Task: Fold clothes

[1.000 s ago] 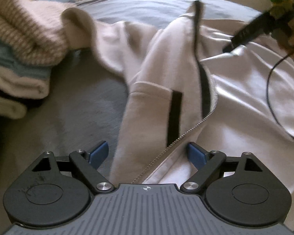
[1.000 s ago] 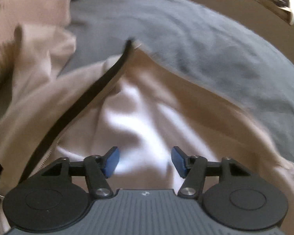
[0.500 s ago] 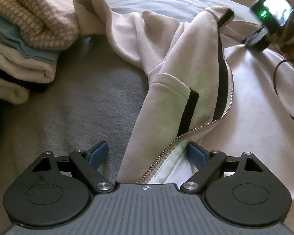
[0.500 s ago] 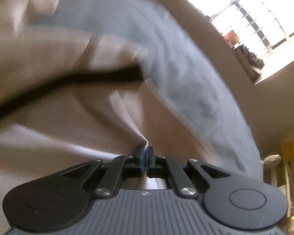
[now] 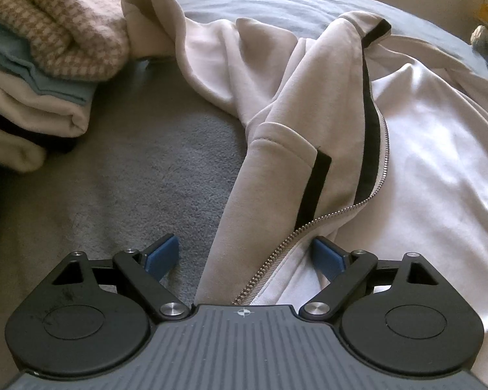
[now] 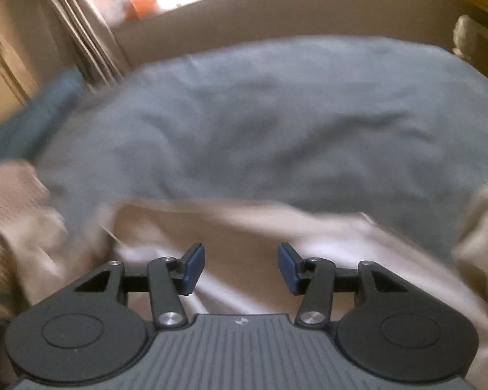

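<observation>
From the left wrist view, the left tool (image 5: 244, 256) is standing wide open, its blue pads clear of any cloth, with the zipper edge of the pale zip jacket (image 5: 423, 149) lying between them untouched. The jacket is spreading across the right half of the grey-blue bed cover (image 5: 140, 169), and its lower hem is running out of sight under the tool's body — the right side is also getting cut off by the frame. Its long axis is running from near the tool up and away toward the collar at the far end, following the zipper (image 5: 309, 227) and its black trim. One sleeve is trailing off to the upper left, its cuff touching a stack of folded clothes (image 5: 48, 65), itself clipped at the left edge.

From the right wrist view, everything is smearing with motion blur. The right tool (image 6: 240, 268) is opening, nothing pinched between its pads — only pale jacket cloth (image 6: 244, 227) lying beneath and ahead, edges too blurred to trace. Beyond it the bed cover (image 6: 276, 123) is stretching toward a curtain (image 6: 81, 32) and a bright window.
</observation>
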`<state>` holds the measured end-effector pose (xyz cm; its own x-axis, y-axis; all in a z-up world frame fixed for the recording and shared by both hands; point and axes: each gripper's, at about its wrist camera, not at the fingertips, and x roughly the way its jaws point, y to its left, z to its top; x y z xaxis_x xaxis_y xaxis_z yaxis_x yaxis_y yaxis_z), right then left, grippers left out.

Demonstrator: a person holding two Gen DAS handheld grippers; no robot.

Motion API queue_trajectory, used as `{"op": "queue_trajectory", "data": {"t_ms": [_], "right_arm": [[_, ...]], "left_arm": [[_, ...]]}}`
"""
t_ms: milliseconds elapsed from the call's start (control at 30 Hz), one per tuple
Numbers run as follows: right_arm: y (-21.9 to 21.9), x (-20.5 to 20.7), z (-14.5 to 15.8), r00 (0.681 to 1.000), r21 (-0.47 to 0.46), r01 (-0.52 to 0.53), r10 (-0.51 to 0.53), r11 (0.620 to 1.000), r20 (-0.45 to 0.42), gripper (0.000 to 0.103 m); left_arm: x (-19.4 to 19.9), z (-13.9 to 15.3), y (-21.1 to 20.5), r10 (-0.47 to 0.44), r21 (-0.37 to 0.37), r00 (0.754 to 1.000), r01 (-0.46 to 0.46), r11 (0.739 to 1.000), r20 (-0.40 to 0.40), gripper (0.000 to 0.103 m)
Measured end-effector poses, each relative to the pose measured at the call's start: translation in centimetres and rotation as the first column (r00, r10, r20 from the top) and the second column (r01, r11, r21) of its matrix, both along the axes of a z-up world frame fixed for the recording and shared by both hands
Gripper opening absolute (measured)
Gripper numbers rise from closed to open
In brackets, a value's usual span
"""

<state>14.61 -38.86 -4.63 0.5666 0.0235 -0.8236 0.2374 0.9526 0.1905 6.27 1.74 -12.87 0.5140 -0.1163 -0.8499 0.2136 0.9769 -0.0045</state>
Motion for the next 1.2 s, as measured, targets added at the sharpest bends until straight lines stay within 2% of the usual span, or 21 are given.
{"op": "queue_trajectory", "data": {"t_ms": [100, 133, 167, 233, 300, 333, 367, 400, 500, 567, 700, 800, 833, 900, 967, 1100, 1200], "right_arm": [[1.1, -0.9, -3.2, 0.994, -0.122, -0.053, 0.041, 0.991, -0.098, 0.052], [1.5, -1.0, -4.1, 0.994, -0.148, -0.058, 0.043, 0.987, -0.103, 0.052], [1.7, -0.9, -4.7, 0.994, -0.145, -0.05, 0.035, 0.988, -0.102, 0.052], [1.9, -0.5, -6.1, 0.992, -0.079, -0.044, 0.034, 0.996, -0.123, 0.05], [3.2, -0.1, -7.0, 0.986, -0.105, -0.1, 0.084, 0.989, -0.147, 0.047], [4.1, 0.1, -7.4, 0.981, -0.159, -0.14, 0.115, 0.977, -0.157, 0.04], [5.0, 0.1, -7.5, 0.976, -0.214, -0.167, 0.131, 0.963, -0.173, 0.017], [5.9, 0.1, -7.7, 0.971, -0.264, -0.194, 0.147, 0.945, -0.188, 0.006], [7.4, 0.2, -7.9, 0.959, -0.366, -0.257, 0.19, 0.895, -0.208, 0.001], [7.7, 0.3, -8.0, 0.966, -0.477, -0.245, 0.169, 0.844, -0.198, 0.0], [7.2, 0.8, -8.7, 0.984, -0.713, -0.174, 0.087, 0.679, -0.157, 0.0], [5.6, 1.7, -9.8, 0.992, -0.813, -0.114, 0.014, 0.571, -0.128, 0.0], [4.4, 2.2, -10.2, 0.992, -0.821, -0.092, -0.021, 0.564, -0.126, 0.0], [1.5, 3.1, -10.9, 0.978, -0.763, -0.048, -0.123, 0.644, -0.166, 0.0], [0.0, 2.6, -9.8, 0.981, -0.692, 0.028, -0.153, 0.722, -0.119, 0.0], [-0.2, -0.4, -5.2, 0.986, -0.533, 0.145, -0.163, 0.834, 0.012, 0.001], [0.6, -4.6, -0.8, 0.986, -0.353, 0.158, -0.129, 0.922, 0.104, 0.001]], "left_arm": [[0.0, 0.0, 0.0, -0.003, 0.005, 1.0, 0.003, 1.0, 0.002, 0.09], [0.0, 0.0, 0.0, -0.005, 0.007, 1.0, 0.005, 1.0, 0.003, 0.091], [0.0, 0.0, 0.0, -0.005, 0.009, 1.0, 0.005, 1.0, 0.003, 0.091], [0.0, 0.1, 0.0, -0.005, 0.013, 1.0, 0.005, 1.0, 0.004, 0.091], [0.0, 0.1, 0.0, 0.001, 0.012, 1.0, -0.001, 1.0, 0.002, 0.091], [0.0, 0.1, 0.0, 0.004, 0.011, 1.0, -0.004, 1.0, 0.001, 0.091], [0.0, 0.1, 0.0, 0.007, 0.011, 1.0, -0.007, 1.0, 0.0, 0.092], [0.0, 0.1, 0.0, 0.007, 0.013, 1.0, -0.007, 1.0, 0.002, 0.092], [0.0, 0.0, -0.1, 0.007, 0.017, 1.0, -0.007, 1.0, 0.009, 0.092], [-0.1, -0.1, -0.1, 0.006, 0.019, 1.0, -0.006, 1.0, 0.012, 0.093], [-0.1, -0.1, -0.1, -0.001, 0.022, 1.0, 0.001, 1.0, 0.017, 0.093], [0.1, -0.3, -0.1, -0.001, 0.022, 1.0, 0.001, 1.0, 0.014, 0.093], [0.1, -0.3, -0.1, -0.001, 0.022, 1.0, 0.001, 1.0, 0.013, 0.094], [0.2, -0.4, -0.1, -0.004, 0.026, 1.0, 0.004, 1.0, 0.014, 0.094], [0.2, -0.4, -0.1, -0.003, 0.024, 1.0, 0.003, 1.0, 0.013, 0.095], [0.3, -0.4, 0.1, 0.001, 0.014, 1.0, -0.001, 1.0, 0.006, 0.095], [0.3, -0.2, 0.0, -0.004, 0.014, 1.0, 0.004, 1.0, 0.003, 0.095]]}}
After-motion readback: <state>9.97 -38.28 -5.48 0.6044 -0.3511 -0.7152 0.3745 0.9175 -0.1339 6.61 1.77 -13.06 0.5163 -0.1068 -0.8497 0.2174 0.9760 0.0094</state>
